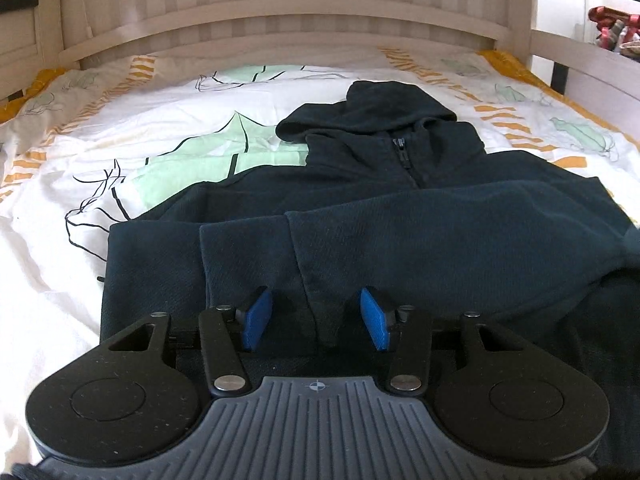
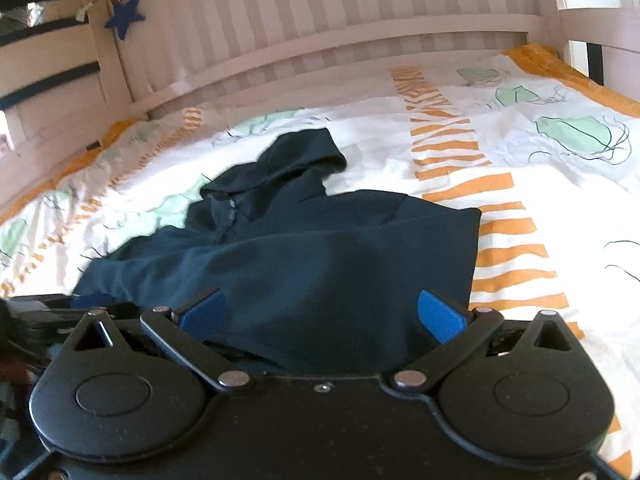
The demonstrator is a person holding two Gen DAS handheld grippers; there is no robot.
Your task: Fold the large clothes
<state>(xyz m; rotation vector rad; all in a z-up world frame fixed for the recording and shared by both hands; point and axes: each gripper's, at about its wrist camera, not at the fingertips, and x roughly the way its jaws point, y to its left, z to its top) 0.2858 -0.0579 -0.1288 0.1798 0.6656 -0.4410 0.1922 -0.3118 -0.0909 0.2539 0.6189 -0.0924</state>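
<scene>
A dark navy zip hoodie (image 1: 400,240) lies face up on the bed, hood (image 1: 372,108) at the far end and zipper (image 1: 402,152) closed. Its sleeves are folded across the chest, and a cuff end (image 1: 248,256) lies just ahead of my left gripper (image 1: 313,300). That gripper is open, its blue pads (image 1: 256,316) apart over the fabric and gripping nothing. In the right wrist view the hoodie (image 2: 320,248) fills the centre, its hood (image 2: 304,152) pointing up and left. My right gripper (image 2: 319,298) hangs wide open over the hoodie's near right part, with cloth under it but not pinched.
The white duvet cover (image 1: 160,140) carries green and orange prints. A pale slatted wooden bed rail (image 1: 280,20) closes the far side, and a lower rail (image 1: 580,48) runs along the right. A blue star (image 2: 126,14) hangs on the post. Bare bedding lies right of the hoodie (image 2: 540,220).
</scene>
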